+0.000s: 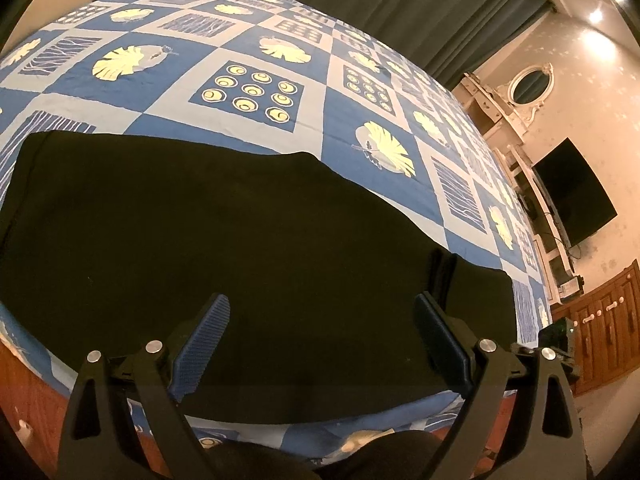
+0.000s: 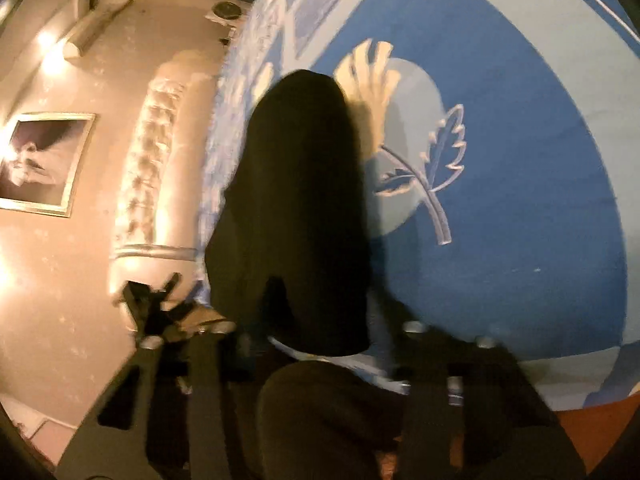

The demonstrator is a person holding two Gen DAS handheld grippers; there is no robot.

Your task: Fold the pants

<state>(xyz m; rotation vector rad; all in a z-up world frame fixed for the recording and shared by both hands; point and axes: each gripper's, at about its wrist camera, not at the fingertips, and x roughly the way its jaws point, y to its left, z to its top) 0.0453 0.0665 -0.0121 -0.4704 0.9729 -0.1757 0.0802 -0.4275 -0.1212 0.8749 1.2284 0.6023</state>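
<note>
Black pants (image 1: 224,248) lie folded flat on the blue patterned bedspread (image 1: 248,60), near the bed's front edge. My left gripper (image 1: 322,312) is open and hovers just above the pants, its blue-padded fingers (image 1: 204,340) spread wide with nothing between them. In the blurred right wrist view, the black pants (image 2: 296,208) rise between the fingers of my right gripper (image 2: 320,344), which looks shut on the fabric. The right fingers' tips are hidden by the cloth.
The bed's wooden front edge (image 1: 28,396) runs below the spread. A dresser with an oval mirror (image 1: 532,84), a dark TV (image 1: 576,192) and a wooden cabinet (image 1: 600,332) stand on the right. Green curtains (image 1: 400,4) hang behind the bed.
</note>
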